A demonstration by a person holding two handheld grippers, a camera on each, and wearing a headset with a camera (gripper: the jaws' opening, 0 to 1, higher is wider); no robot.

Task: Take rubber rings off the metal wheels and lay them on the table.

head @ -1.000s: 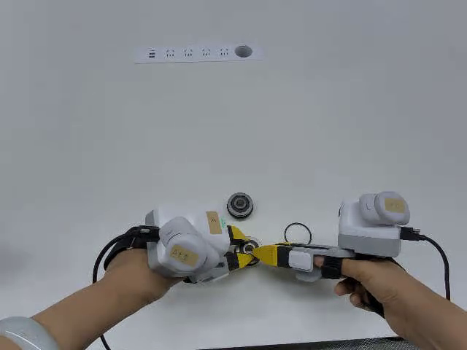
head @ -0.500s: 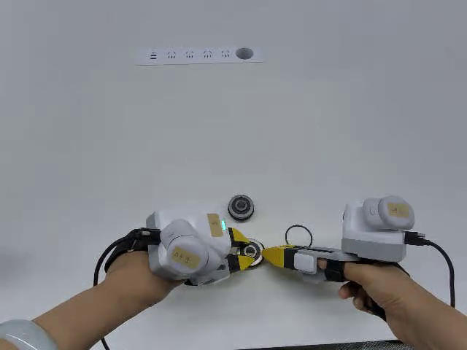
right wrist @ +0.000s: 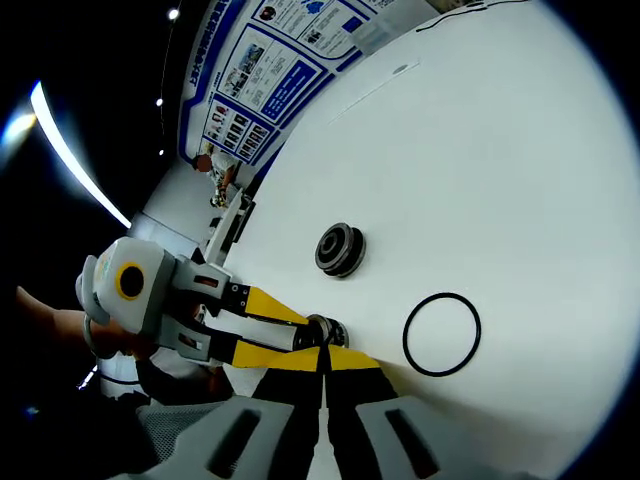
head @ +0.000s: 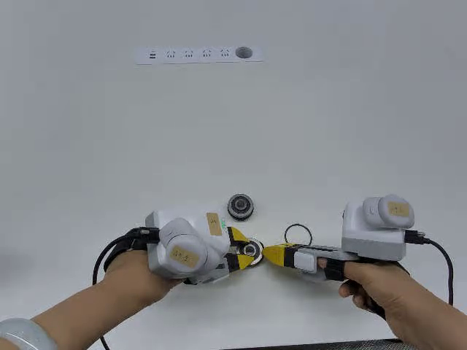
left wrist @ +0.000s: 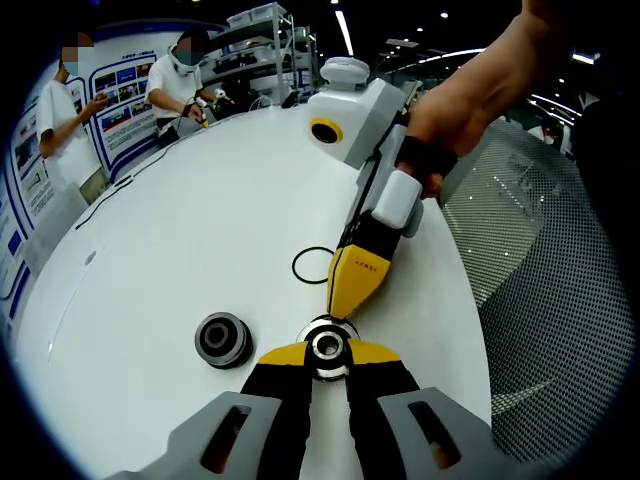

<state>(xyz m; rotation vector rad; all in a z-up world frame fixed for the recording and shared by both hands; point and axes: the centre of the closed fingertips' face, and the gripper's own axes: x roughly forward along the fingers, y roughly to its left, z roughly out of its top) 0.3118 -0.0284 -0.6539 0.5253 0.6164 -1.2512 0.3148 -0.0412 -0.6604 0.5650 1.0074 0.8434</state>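
My left gripper (head: 244,252) (left wrist: 327,356) is shut on a small metal wheel (head: 252,251) (left wrist: 327,345) (right wrist: 327,331), holding it just above the table. From the right, my right gripper (head: 268,254) (right wrist: 322,354) has its yellow jaws together, tips touching the wheel's rim. I cannot tell whether they pinch anything. It enters the left gripper view as the right gripper (left wrist: 335,313). A loose black rubber ring (head: 298,234) (left wrist: 318,265) (right wrist: 442,333) lies flat on the table just behind the right jaws. A second wheel (head: 240,206) (left wrist: 222,339) (right wrist: 339,248), dark-rimmed, stands alone farther back.
A white power strip (head: 197,53) lies at the far side of the white table (head: 328,131). The table's near edge runs just under my hands. People stand at benches beyond the table's far end in the left gripper view.
My right gripper has drawn back slightly to the right, so its tips sit at the wheel's edge. The left gripper and the wheel hold their place.
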